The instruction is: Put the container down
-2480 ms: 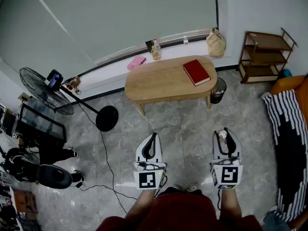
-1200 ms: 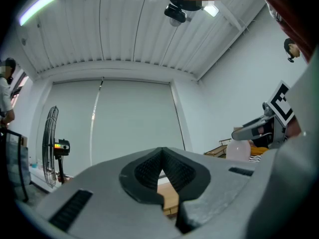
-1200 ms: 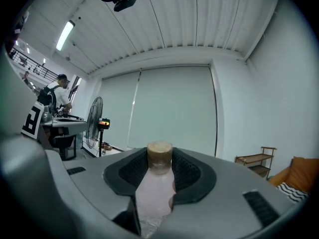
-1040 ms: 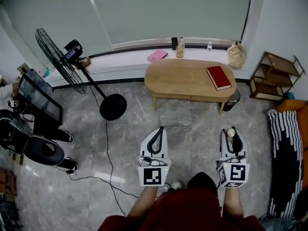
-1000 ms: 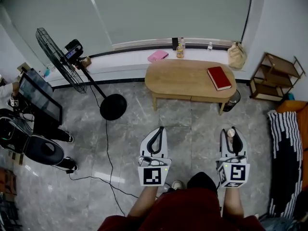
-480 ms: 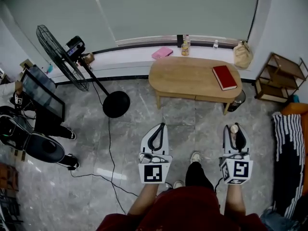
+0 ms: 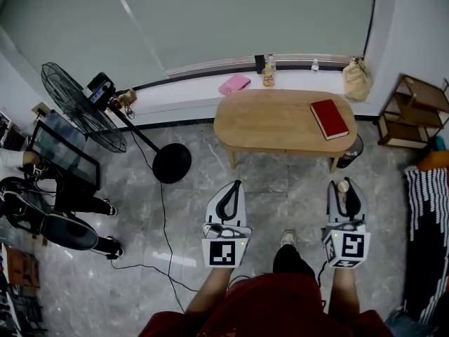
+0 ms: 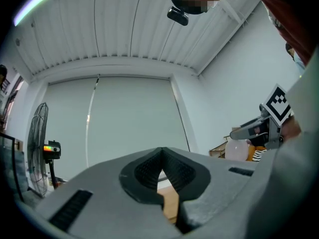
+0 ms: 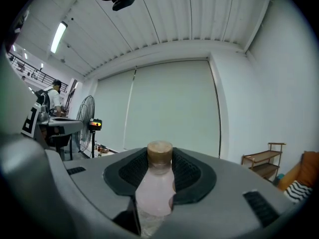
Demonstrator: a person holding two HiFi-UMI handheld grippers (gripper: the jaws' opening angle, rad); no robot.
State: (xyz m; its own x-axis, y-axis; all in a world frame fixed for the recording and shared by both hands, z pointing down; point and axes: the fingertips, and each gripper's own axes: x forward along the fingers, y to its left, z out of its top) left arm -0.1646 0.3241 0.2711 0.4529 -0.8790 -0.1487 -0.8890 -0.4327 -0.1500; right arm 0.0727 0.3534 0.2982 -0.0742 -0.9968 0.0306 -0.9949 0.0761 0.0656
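Head view: the person stands on the grey tile floor (image 7: 280,188) with both claws held out at the lower middle of the frame. The left claw (image 7: 234,186) has its jaws drawn together on nothing. The right claw (image 7: 344,184), lower right, carries the container (image 7: 343,187), its tan cap showing at the tips. The oval wooden bench (image 7: 273,121) lies above centre, well apart from both claws, with a red book (image 7: 330,119) at its right end and plenty of bare wood to the left.

Left gripper view: the jaws meet at the tips, with only a slit of bench visible below them. At the right edge the other claw shows, holding the pale container (image 8: 236,150).

Right gripper view: the jaws are clamped on the container (image 9: 154,193), a small translucent bottle. The pads press on its body just under the neck, and the cap (image 9: 159,153) stands clear above them.

It looks light, thin-walled and smooth, so likely to dent or slip under a hard squeeze. Being narrow and tall, it may tip when set down. The present hold on the body below the shoulder seems right.
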